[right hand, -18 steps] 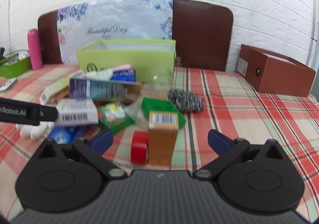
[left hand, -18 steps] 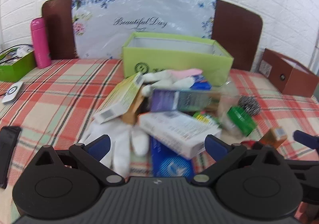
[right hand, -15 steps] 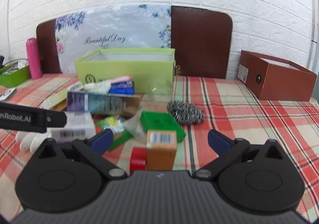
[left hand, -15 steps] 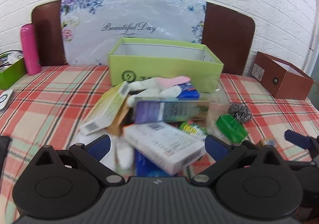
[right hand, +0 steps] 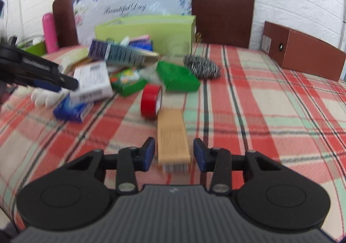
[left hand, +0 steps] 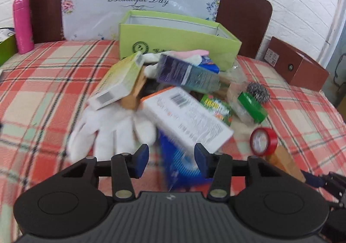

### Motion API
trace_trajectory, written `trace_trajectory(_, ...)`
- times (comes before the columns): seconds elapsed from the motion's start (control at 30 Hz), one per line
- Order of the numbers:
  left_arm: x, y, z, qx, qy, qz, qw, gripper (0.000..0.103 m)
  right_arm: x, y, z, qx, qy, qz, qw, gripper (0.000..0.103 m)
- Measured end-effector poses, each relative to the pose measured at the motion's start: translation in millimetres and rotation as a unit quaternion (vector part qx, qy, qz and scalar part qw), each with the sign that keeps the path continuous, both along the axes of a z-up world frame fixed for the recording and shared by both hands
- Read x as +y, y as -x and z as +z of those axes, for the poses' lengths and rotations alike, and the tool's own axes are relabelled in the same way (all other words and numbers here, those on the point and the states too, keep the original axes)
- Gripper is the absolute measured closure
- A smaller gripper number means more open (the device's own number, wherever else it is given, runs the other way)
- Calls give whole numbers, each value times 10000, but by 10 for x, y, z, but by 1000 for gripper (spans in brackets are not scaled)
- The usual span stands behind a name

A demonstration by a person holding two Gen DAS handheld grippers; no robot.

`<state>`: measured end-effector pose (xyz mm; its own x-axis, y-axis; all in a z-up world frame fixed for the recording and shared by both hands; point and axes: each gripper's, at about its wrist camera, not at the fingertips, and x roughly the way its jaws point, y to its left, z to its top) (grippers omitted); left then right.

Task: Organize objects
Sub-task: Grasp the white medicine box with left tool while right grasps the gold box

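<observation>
A pile of small packs lies on the plaid cloth before an open lime-green box. My left gripper is open, its jaws either side of a blue packet that lies under a white carton. A white glove lies just to its left. My right gripper is open too, straddling the near end of a wooden brush without touching it. A red tape roll stands at the brush's far end. The left gripper shows at the left of the right wrist view.
A steel scourer and a green pack sit at the pile's right. A purple box tops the pile. A brown box stands at the far right, a pink bottle at the far left.
Both grippers' jaws have narrowed from wide open. Both have dipped toward the table: the left now brackets the blue packet, the right the wooden brush.
</observation>
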<state>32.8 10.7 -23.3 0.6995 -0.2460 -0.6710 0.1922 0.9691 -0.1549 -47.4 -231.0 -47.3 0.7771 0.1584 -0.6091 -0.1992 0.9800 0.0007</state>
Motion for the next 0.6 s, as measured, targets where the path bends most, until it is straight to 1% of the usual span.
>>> trace_trajectory(0.07,5,88,30,27,-75,82,9999,43,15,40,-21,59,62,87,9999,54)
trace_trajectory(0.1,-16,103,56,-10,-38,147,9999,34,25,64,-18,12,108,104,9999,46)
trace_trajectory(0.13,-44,81,92,-55,18,235,9997,26,41,79,-8,-71,159,109,9998,41)
trace_trajectory(0.2,-182,-23,163,-142,70,353,9993,24,51,63,17,-159,244,46,9996,39)
trace_trajectory(0.27,-356,-183,206,-160,26,533,9984,19,11,23,40,-141,177,-30,9997,37)
trace_trajectory(0.33,-529,-369,203,-137,-116,779,9968,18,-26,24,49,-120,98,-95,9998,32)
trace_trajectory(0.43,-667,-634,101,-53,-426,920,9948,18,-59,30,32,-98,83,-144,9998,29)
trace_trajectory(0.47,-653,-689,40,4,-533,916,9944,18,-68,28,28,-86,56,-154,9998,29)
trace_trajectory(0.5,-602,-709,-5,33,-540,833,9951,18,-72,29,27,-77,25,-155,9998,28)
trace_trajectory(0.6,-308,-576,-28,44,-221,479,9986,24,-73,6,21,-87,-18,-112,9999,28)
